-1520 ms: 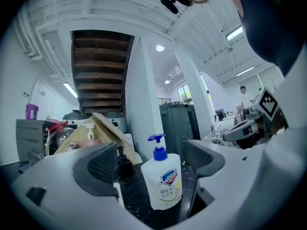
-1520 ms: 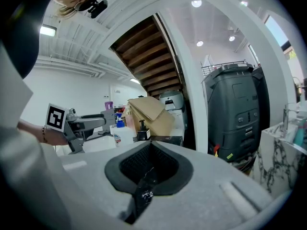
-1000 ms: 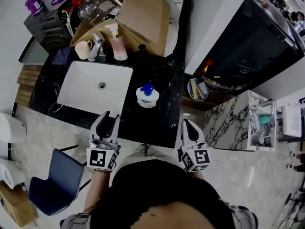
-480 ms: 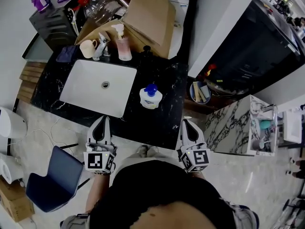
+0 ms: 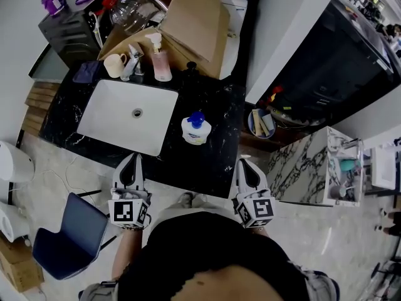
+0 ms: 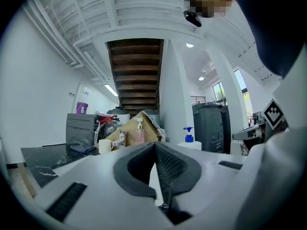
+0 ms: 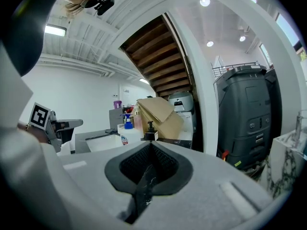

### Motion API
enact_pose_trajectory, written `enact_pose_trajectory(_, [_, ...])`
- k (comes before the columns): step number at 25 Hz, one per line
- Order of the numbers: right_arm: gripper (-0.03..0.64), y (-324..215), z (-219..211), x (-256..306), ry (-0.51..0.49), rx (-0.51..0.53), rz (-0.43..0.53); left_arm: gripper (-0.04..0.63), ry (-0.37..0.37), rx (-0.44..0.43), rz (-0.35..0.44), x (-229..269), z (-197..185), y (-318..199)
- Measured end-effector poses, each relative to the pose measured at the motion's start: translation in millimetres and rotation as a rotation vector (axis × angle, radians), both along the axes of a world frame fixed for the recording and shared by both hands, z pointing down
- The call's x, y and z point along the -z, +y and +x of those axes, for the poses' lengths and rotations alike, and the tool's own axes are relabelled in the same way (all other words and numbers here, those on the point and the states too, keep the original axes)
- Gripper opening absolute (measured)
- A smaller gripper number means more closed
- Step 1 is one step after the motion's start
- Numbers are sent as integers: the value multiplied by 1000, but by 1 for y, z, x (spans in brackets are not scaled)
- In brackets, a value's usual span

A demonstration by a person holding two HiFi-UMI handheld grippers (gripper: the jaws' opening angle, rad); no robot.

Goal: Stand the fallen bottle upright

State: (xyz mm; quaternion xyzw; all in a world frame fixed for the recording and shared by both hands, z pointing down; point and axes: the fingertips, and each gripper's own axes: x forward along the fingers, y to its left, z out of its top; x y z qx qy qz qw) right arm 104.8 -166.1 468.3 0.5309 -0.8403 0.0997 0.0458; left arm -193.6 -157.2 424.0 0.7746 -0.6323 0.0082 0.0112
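Observation:
A squat white bottle with a blue pump top [image 5: 195, 129] stands upright on the black marble counter [image 5: 220, 150], just right of the white sink [image 5: 103, 115]. It also shows in the left gripper view, bottle [image 6: 189, 141], and in the right gripper view, bottle [image 7: 127, 134]. Both grippers hang off the counter's front edge, apart from the bottle. My left gripper [image 5: 132, 158] is shut with nothing in it, tips together [image 6: 154, 144]. My right gripper [image 5: 244, 162] is also shut and holds nothing [image 7: 149, 144].
Behind the sink stand a pink soap dispenser [image 5: 160, 60], a faucet [image 5: 133, 60] and a cream cup [image 5: 114, 64]. Cardboard boxes [image 5: 191, 24] lean at the back. A round bin [image 5: 262, 120] sits right of the counter, a blue chair [image 5: 62, 243] at lower left.
The left gripper's jaws, spread a second ago, have come together, and that gripper drew slightly back and left from the counter edge. The right gripper and the bottle stayed put.

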Motion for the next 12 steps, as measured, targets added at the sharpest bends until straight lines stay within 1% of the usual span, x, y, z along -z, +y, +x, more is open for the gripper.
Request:
enact_pose_trajectory(6, [3, 0, 2, -2, 2, -3, 5, 3, -4, -14, -4, -3, 5, 1])
enact_pose_trajectory(12, [3, -1, 3, 0, 2, 0, 6, 3, -41, -53, -3, -1, 20, 0])
